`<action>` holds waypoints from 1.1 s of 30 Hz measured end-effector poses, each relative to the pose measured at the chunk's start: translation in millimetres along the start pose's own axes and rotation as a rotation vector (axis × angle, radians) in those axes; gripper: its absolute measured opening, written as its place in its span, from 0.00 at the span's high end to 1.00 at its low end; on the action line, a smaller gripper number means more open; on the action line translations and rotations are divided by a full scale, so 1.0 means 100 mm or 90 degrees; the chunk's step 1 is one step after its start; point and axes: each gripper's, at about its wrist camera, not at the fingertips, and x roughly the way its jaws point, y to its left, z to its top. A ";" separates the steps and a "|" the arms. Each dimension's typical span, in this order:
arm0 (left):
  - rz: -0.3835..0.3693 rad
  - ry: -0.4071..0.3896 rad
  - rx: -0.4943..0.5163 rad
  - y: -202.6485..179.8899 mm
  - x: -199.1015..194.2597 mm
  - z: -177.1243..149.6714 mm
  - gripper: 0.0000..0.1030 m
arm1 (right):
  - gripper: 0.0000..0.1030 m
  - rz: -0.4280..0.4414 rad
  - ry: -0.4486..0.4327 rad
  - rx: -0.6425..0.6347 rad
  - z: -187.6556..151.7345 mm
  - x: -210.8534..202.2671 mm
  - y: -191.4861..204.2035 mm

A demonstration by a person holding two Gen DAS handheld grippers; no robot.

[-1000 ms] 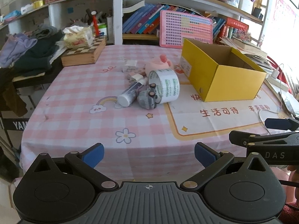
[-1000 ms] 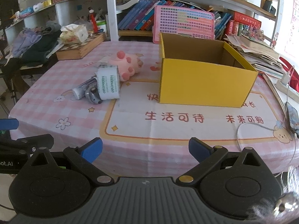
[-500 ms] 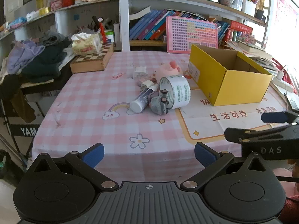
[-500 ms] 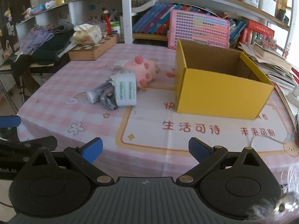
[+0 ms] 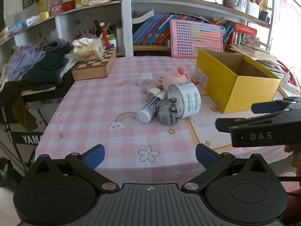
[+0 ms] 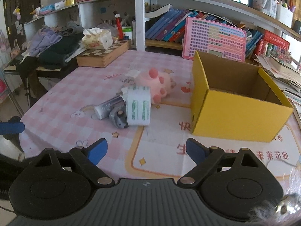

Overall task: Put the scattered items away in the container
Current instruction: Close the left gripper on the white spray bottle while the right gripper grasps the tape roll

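While your right gripper (image 6: 144, 151) is closing a little with nothing between its jaws, you are facing the tape roll (image 6: 138, 105): light, stiff, slippery; grip across its rim.

cluttered bookshelves (image 5: 188, 18) behind checked table (image 5: 112, 131)

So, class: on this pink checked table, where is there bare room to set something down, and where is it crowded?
Free: the near cloth between the table edge and the tape roll; the left cloth between the chessboard box and the rainbow print. The yellow box shows nothing inside. Crowded: the middle, where tape roll, toy car, tube and pink plush huddle.
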 end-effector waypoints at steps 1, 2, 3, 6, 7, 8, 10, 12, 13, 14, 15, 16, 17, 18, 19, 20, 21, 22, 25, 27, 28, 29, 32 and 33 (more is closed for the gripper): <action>-0.002 -0.001 0.002 0.00 0.03 0.02 0.00 | 0.12 0.002 0.000 -0.004 0.03 0.04 0.00; -0.002 -0.002 0.005 0.00 0.06 0.04 0.00 | 0.12 0.004 0.001 -0.008 0.07 0.08 0.00; -0.003 -0.001 0.008 0.00 0.10 0.05 0.01 | 0.12 0.006 0.003 -0.012 0.10 0.12 0.01; -0.011 0.003 0.015 -0.01 0.21 0.11 0.01 | 0.12 0.012 0.010 -0.023 0.19 0.24 0.02; -0.015 0.003 0.016 -0.01 0.24 0.13 0.01 | 0.12 0.014 0.012 -0.026 0.22 0.28 0.01; -0.017 0.004 0.017 -0.01 0.27 0.14 0.02 | 0.13 0.015 0.015 -0.028 0.24 0.32 0.01; -0.022 0.007 0.017 -0.01 0.34 0.18 0.05 | 0.14 0.019 0.020 -0.032 0.30 0.40 0.00; -0.022 0.011 0.016 0.00 0.42 0.21 0.09 | 0.15 0.024 0.024 -0.033 0.34 0.47 -0.02; -0.021 0.012 0.016 0.00 0.46 0.22 0.11 | 0.16 0.026 0.025 -0.034 0.37 0.51 -0.03; -0.020 0.015 0.015 0.01 0.50 0.24 0.14 | 0.17 0.028 0.027 -0.036 0.40 0.55 -0.03; -0.020 0.016 0.014 0.01 0.54 0.26 0.17 | 0.19 0.029 0.029 -0.039 0.43 0.59 -0.04; -0.021 0.018 0.012 0.02 0.58 0.28 0.18 | 0.20 0.030 0.031 -0.042 0.45 0.62 -0.04; -0.019 0.018 0.011 0.03 0.62 0.29 0.22 | 0.21 0.032 0.032 -0.045 0.47 0.66 -0.04; -0.015 0.019 0.011 0.04 0.65 0.31 0.26 | 0.21 0.034 0.033 -0.048 0.49 0.69 -0.05; -0.010 0.022 0.010 0.06 0.69 0.33 0.28 | 0.22 0.036 0.034 -0.050 0.51 0.72 -0.05; -0.007 0.025 0.009 0.07 0.74 0.35 0.31 | 0.23 0.039 0.034 -0.052 0.53 0.75 -0.05; -0.005 0.028 0.008 0.09 0.78 0.36 0.33 | 0.24 0.043 0.035 -0.055 0.56 0.78 -0.06; -0.003 0.031 0.006 0.11 0.82 0.38 0.35 | 0.24 0.046 0.036 -0.057 0.58 0.80 -0.06; 0.000 0.043 0.008 0.15 0.96 0.42 0.39 | 0.25 0.059 0.041 -0.065 0.62 0.88 -0.04; 0.001 0.053 0.006 0.19 1.04 0.44 0.41 | 0.25 0.067 0.046 -0.069 0.65 0.93 -0.03; -0.001 0.059 0.005 0.20 1.09 0.44 0.41 | 0.25 0.069 0.047 -0.071 0.67 0.96 -0.02; -0.004 0.065 0.007 0.22 1.13 0.45 0.43 | 0.25 0.072 0.050 -0.073 0.68 0.99 -0.02; -0.010 0.080 0.019 0.24 1.24 0.47 0.45 | 0.27 0.074 0.064 -0.073 0.72 1.10 -0.01; -0.010 0.083 0.022 0.24 1.28 0.47 0.45 | 0.27 0.075 0.069 -0.071 0.73 1.14 -0.01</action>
